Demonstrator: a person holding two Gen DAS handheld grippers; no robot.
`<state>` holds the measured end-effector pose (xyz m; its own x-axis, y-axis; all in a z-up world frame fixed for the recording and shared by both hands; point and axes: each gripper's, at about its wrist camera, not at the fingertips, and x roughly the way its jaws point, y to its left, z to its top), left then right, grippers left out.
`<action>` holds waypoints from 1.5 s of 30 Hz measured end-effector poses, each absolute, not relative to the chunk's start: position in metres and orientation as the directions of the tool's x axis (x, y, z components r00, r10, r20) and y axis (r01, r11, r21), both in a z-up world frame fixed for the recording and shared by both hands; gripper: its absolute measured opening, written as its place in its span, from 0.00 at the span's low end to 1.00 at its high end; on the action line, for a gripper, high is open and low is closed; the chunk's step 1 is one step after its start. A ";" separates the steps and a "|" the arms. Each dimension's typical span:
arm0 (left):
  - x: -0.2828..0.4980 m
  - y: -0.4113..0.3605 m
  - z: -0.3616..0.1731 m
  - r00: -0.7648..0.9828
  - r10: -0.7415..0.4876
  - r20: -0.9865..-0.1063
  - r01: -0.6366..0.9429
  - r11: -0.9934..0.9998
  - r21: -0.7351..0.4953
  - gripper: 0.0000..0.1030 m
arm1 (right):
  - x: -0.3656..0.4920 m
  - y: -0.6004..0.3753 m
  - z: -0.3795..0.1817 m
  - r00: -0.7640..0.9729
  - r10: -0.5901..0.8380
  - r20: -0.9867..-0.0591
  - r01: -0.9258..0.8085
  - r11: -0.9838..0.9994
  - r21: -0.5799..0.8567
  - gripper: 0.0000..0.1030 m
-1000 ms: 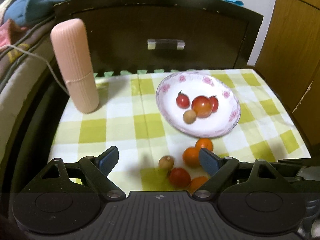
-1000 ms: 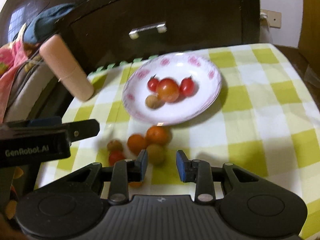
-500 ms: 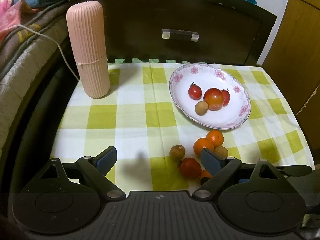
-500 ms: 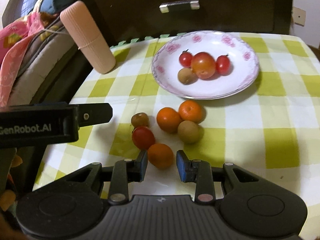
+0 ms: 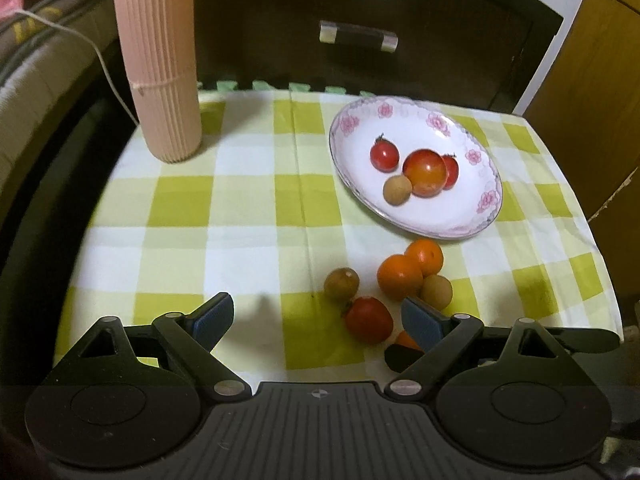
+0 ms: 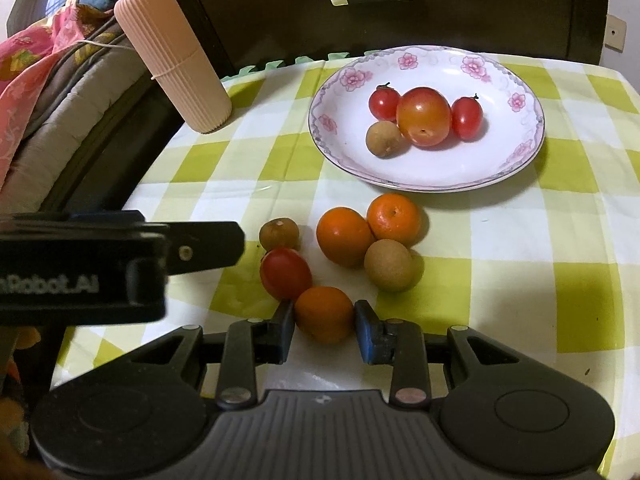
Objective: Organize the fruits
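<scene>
Left wrist view
Left gripper [image 5: 318, 318]: wide open, holding nothing, low over the checked cloth [image 5: 248, 200].
Plate [image 5: 352, 176]: white with pink flowers, on the far right part of the cloth.
In the plate: a big red-orange tomato [image 5: 425, 172], two small red tomatoes and one small brown fruit [image 5: 397, 188], all close together.
Loose fruit: two oranges [image 5: 400, 276] touching each other just near the plate, a brown fruit beside them, another brown fruit [image 5: 341, 283] to the left, and a red tomato [image 5: 369, 319] close to the gripper's right finger.
Pink ribbed tube [image 5: 158, 60]: standing up at the far left corner.

Right wrist view
Right gripper [image 6: 325, 330]: partly open, one finger on each side of a small orange [image 6: 325, 314]. The fingers are right at the orange, but I cannot tell if they squeeze it.
Small orange: on the cloth, touching a red tomato [image 6: 285, 273] on its left.
Other loose fruit: two oranges [image 6: 345, 236] and a brown fruit [image 6: 388, 265] bunched together between the gripper and the plate [image 6: 344, 148].
Left gripper's body [image 6: 100, 260]: black, at the left side.
</scene>
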<state>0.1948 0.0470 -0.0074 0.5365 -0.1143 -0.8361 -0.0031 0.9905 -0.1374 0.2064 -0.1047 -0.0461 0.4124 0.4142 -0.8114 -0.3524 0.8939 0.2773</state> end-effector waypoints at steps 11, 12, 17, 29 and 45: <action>0.213 0.033 -0.029 0.483 -0.110 -0.869 -0.020 0.990 -0.137 0.90 | 0.188 -0.142 -0.047 0.403 0.428 -0.809 -0.295 0.897 0.328 0.30; 0.215 0.032 -0.030 0.484 -0.103 -0.869 -0.029 0.991 -0.133 0.90 | 0.187 -0.145 -0.048 0.406 0.429 -0.807 -0.290 0.898 0.332 0.30; 0.219 0.027 -0.037 0.480 -0.089 -0.872 -0.066 0.988 -0.138 0.80 | 0.187 -0.151 -0.048 0.405 0.444 -0.799 -0.281 0.892 0.354 0.30; 0.216 0.014 -0.037 0.500 -0.071 -0.863 -0.037 0.994 -0.103 0.45 | 0.184 -0.165 -0.049 0.409 0.452 -0.793 -0.252 0.891 0.377 0.30; 0.181 0.032 -0.030 0.456 -0.055 -0.888 0.032 0.998 -0.046 0.41 | 0.170 -0.176 -0.044 0.415 0.433 -0.800 -0.245 0.900 0.360 0.30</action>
<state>0.1813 0.0321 -0.0300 0.4562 -0.0554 -0.8882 0.0316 0.9984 -0.0461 0.1703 -0.1760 -0.0437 0.4145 0.4330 -0.8004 -0.2452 0.9001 0.3600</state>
